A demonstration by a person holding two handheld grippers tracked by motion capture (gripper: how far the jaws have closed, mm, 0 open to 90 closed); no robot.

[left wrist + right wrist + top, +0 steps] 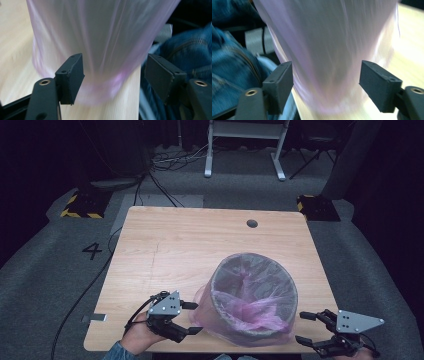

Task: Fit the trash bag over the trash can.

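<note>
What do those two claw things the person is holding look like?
Each black two-jaw gripper, left and right, has blocky flat pads on slim arms with brass-ringed holes, a grey three-cornered plate on top and a thin black cable. The person wears a blue denim sleeve.

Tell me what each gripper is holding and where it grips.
Nothing is held. The left gripper and right gripper stand open on either side of the grey bin with its pink plastic liner.

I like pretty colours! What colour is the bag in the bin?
The bag is see-through pinkish purple, lining a grey bin. The high view shows it best.
</note>
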